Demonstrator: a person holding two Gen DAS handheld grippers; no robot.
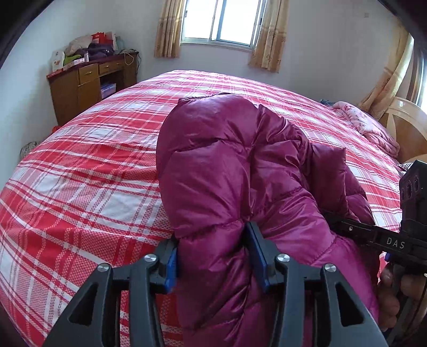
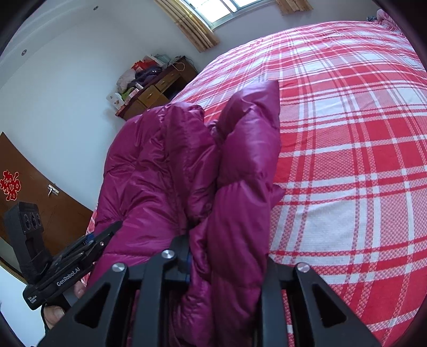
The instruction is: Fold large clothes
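Observation:
A shiny magenta down jacket (image 1: 226,165) lies bunched on the red and white plaid bed (image 1: 88,165). My left gripper (image 1: 213,256) is shut on a thick fold of the jacket near the bed's near edge. My right gripper (image 2: 226,264) is shut on another fold of the same jacket (image 2: 170,165); its right finger is hidden by the fabric. Each gripper shows in the other's view: the right one at the right edge of the left wrist view (image 1: 347,227), the left one at the lower left of the right wrist view (image 2: 106,237).
A wooden desk (image 1: 85,82) piled with bags and clothes stands against the far wall. A pink quilt (image 1: 371,128) lies by the wooden headboard (image 1: 408,125). A window (image 1: 226,21) with curtains is behind the bed. A brown door (image 2: 40,192) is at left.

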